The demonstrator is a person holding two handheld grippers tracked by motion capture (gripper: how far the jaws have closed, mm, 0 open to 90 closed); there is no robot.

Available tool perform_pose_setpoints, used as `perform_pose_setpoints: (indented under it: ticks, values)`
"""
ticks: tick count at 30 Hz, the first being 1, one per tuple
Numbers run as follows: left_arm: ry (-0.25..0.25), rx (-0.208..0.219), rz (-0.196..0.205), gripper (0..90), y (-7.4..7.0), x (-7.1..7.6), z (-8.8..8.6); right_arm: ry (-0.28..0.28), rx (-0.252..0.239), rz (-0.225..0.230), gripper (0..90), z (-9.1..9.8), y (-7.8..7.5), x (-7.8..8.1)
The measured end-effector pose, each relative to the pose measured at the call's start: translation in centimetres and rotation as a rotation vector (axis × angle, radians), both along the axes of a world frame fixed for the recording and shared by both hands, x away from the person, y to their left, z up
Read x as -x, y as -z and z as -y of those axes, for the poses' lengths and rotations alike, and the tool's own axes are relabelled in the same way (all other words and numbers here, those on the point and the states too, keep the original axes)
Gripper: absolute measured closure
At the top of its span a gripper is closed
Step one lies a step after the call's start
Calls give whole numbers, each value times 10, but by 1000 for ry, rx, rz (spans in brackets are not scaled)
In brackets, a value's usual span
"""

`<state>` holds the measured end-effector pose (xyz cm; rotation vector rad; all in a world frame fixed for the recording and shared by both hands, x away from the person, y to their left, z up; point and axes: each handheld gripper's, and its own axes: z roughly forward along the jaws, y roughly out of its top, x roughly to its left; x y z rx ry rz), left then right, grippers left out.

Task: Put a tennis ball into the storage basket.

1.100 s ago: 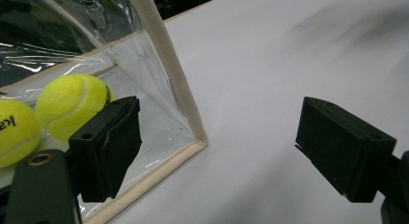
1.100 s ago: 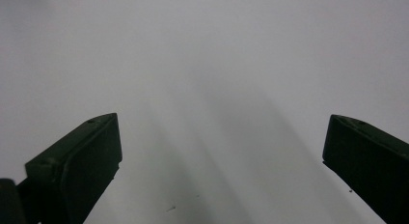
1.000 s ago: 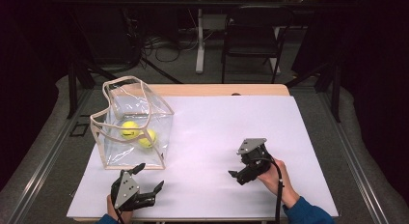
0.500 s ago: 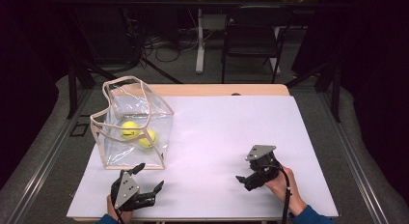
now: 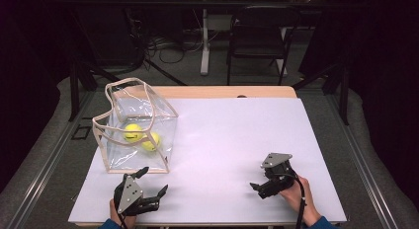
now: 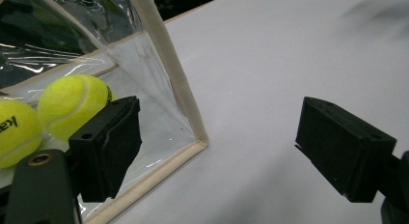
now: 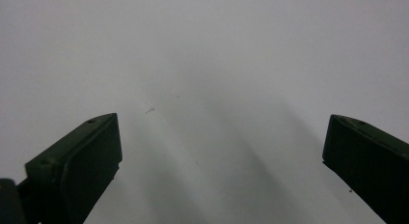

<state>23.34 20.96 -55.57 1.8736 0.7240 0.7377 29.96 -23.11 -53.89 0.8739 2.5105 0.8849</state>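
- Two tennis balls lie touching inside the clear bag, which stands upright at the table's left side, mouth up.
- Left gripper, jaws spread and empty, sits just before the bag's near corner.
- Right gripper, also spread and empty, rests well apart on bare table.

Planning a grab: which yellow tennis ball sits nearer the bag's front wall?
The right-hand yellow tennis ball in the clear plastic bag; the other ball lies farther back and left.
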Motion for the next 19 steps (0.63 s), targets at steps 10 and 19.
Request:
perform_pose_setpoints:
  ticks: [10,19]
  values:
    - [-5,-1,0,160,0,-1,0,34,-13,-6,0,10,9,11]
    - [-15,-9,-2,160,1,-2,1,45,-39,-9,0,16,12,16]
